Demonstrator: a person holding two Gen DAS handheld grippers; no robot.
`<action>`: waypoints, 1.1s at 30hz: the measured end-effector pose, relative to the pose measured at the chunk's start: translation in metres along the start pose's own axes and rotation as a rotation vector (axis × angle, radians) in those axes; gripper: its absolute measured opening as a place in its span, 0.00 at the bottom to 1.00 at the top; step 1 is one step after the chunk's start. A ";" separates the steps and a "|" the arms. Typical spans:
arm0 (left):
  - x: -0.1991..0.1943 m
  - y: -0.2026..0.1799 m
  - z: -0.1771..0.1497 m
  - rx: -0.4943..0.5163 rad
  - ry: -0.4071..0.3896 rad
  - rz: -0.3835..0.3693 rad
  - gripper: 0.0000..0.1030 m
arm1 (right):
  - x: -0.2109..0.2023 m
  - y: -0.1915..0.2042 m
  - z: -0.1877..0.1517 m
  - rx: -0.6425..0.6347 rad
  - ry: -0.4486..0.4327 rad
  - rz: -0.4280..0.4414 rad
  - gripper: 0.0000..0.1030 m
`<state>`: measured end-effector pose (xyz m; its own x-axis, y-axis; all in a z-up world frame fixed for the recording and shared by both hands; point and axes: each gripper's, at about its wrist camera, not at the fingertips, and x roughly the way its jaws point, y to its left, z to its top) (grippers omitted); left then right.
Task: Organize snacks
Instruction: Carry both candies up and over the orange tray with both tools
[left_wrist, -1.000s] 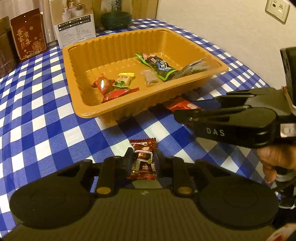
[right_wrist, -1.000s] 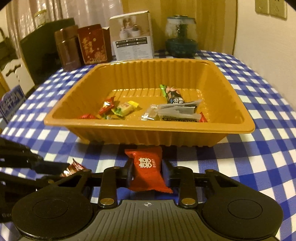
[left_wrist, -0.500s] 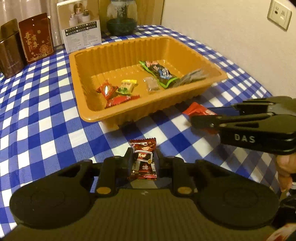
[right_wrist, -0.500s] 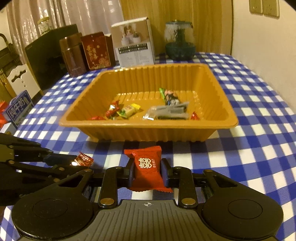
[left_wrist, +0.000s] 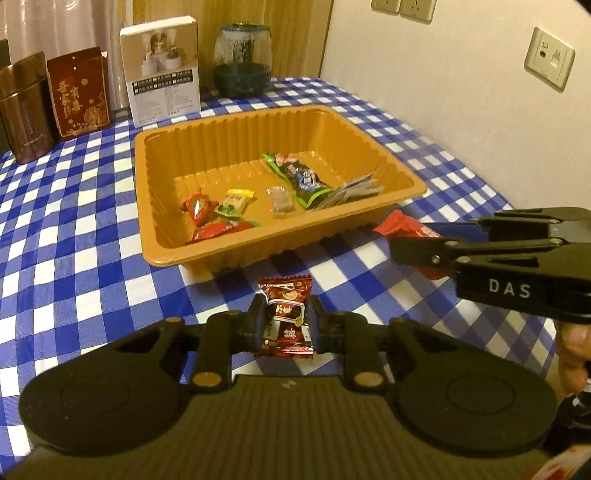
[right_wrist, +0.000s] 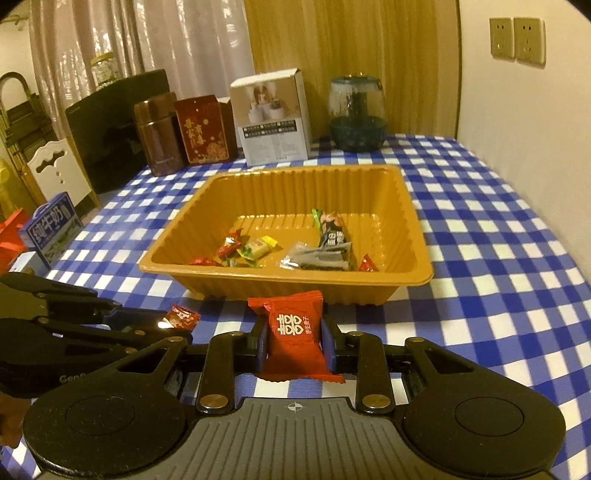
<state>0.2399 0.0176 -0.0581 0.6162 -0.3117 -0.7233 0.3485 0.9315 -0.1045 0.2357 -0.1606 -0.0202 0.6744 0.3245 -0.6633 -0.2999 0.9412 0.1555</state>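
Two wrapped snacks held clear of the checked tablecloth (left_wrist: 74, 258), the orange tray (right_wrist: 413, 221) waiting beyond.

Nearest, the left gripper (left_wrist: 285, 325) is pinched tight on a dark red candy (left_wrist: 286, 317), jaws nearly touching across its middle. The right gripper (right_wrist: 293, 341) clamps a plump red packet (right_wrist: 295, 332) at its waist, jaws a little wider. Both look light, crinkly and slippery. The foil would likely crush or slide, so a hold across the padded body, not the twisted ends, seems safest. At twelve o'clock from both grippers sits the tray, already holding several sweets and a green-edged bar (left_wrist: 299, 177). Farther off, at eleven to twelve o'clock, a brown canister (right_wrist: 159, 133), a red box (right_wrist: 201, 129), a white carton (right_wrist: 273, 118) and a glass jar (right_wrist: 356, 114) stand along the far edge.
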 end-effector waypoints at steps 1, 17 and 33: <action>-0.001 -0.001 0.001 -0.002 -0.006 0.000 0.20 | -0.002 -0.001 0.000 -0.003 -0.002 -0.002 0.29; -0.012 -0.018 0.013 -0.002 -0.074 -0.010 0.20 | -0.018 -0.014 0.007 0.006 -0.034 -0.025 0.29; -0.017 -0.010 0.028 -0.027 -0.136 0.015 0.20 | -0.015 -0.020 0.021 0.020 -0.071 -0.025 0.29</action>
<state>0.2461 0.0087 -0.0255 0.7119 -0.3190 -0.6257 0.3211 0.9402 -0.1140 0.2455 -0.1820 0.0015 0.7279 0.3064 -0.6134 -0.2694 0.9505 0.1550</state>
